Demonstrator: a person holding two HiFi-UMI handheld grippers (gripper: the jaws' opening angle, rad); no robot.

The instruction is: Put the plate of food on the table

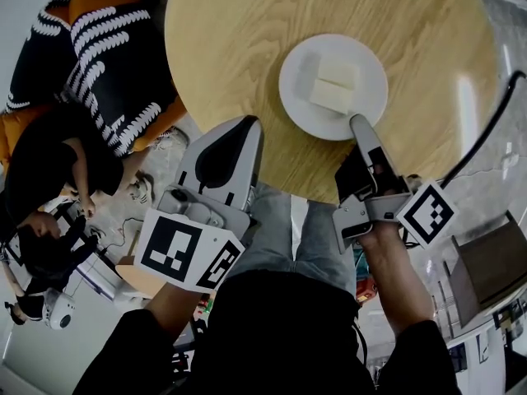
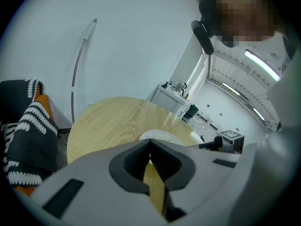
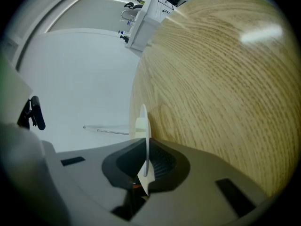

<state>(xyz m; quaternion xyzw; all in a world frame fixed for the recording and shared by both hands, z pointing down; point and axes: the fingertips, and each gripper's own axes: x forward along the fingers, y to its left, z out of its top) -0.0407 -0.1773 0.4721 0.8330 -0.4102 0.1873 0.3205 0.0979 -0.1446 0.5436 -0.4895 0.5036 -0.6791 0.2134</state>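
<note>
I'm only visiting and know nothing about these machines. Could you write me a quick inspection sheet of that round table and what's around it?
Surface: round light-wood table, bare apart from one plate.
Job's things: white plate carrying two pale food blocks; it appears to rest on the table near the person's edge.
Clutter: nothing seen on the table.
Grippers: right gripper has its fingers shut on the plate's near rim; left gripper has its fingers together with nothing between them, at the table's edge.
Cables: one black cable arcs past the table's right side.
Surroundings: black-and-white patterned cushion on an orange seat, and another person at the left.
</note>
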